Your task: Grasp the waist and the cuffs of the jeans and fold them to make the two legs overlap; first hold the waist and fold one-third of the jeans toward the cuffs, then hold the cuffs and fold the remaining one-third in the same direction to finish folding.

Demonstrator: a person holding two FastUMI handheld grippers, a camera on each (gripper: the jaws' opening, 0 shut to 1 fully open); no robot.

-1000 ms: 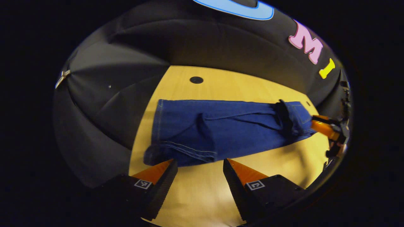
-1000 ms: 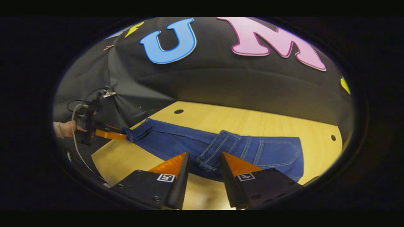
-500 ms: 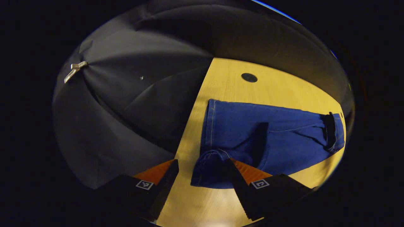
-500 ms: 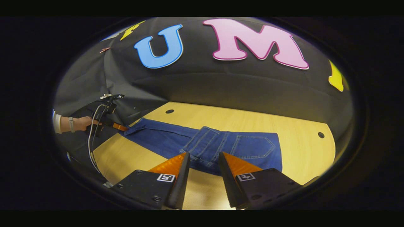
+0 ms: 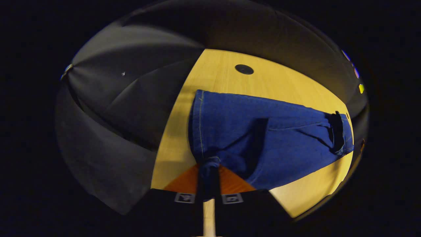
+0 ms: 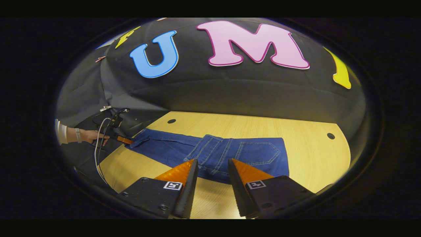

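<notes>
While the jeans [image 5: 263, 131] lie flat along the table [image 5: 227, 77], the left gripper [image 5: 208, 172] is clamped on their cuff [image 5: 209, 164] at the table's near edge. The right gripper [image 6: 212, 171] hangs empty, fingers apart, just short of the waist [image 6: 213, 153].

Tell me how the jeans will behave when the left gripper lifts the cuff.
Likely floppy: the jeans lie creased on the table, so they should drape and trail. The left gripper pinches bunched denim, so the grip probably holds. The right gripper is open near the waist, so that end may drag.
</notes>
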